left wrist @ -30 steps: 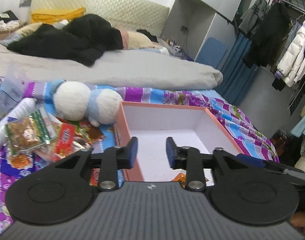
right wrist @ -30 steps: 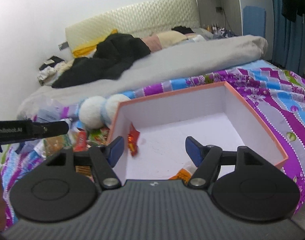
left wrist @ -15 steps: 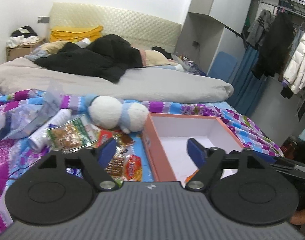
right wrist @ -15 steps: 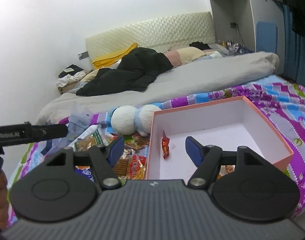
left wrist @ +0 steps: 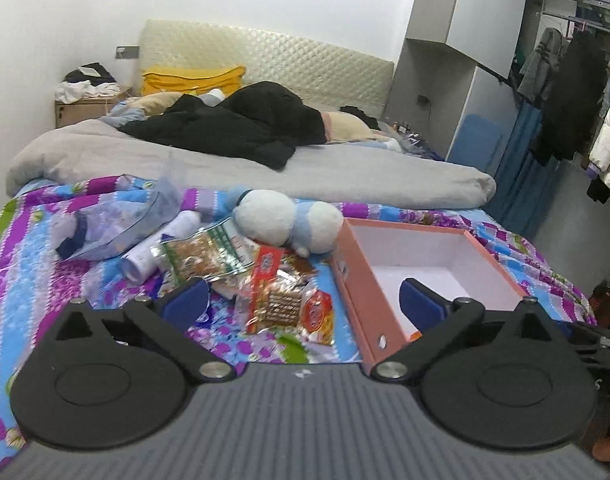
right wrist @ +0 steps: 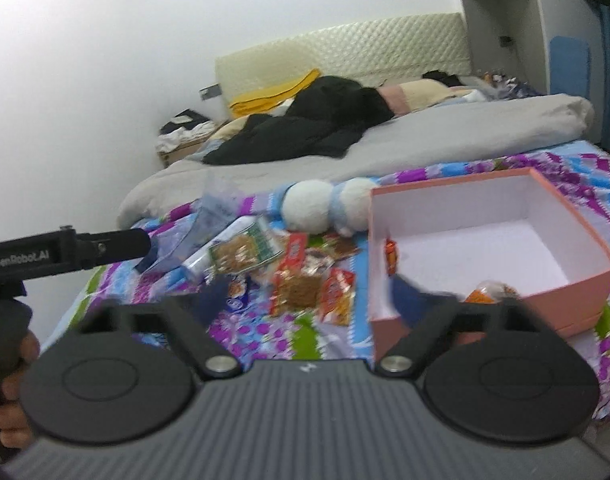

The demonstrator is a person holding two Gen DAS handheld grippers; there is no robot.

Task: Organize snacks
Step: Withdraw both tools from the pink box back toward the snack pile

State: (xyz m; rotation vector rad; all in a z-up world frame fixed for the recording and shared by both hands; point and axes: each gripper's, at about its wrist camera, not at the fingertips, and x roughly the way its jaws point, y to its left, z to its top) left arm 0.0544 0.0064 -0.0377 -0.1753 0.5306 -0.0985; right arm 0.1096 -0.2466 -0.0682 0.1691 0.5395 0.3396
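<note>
Right gripper point(right wrist: 311, 298) fingertips blurred; box point(right wrist: 577, 280) snack partly hidden.

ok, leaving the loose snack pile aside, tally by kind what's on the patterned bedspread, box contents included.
Salmon-pink open cardboard box: 1
Snack packets inside it: 2 (red-orange, orange)
White-and-blue plush toy: 1
White cylindrical bottle: 1
Clear crumpled plastic bag: 1
Total: 6

Even indoor light, fisheye warp, motion blur
</note>
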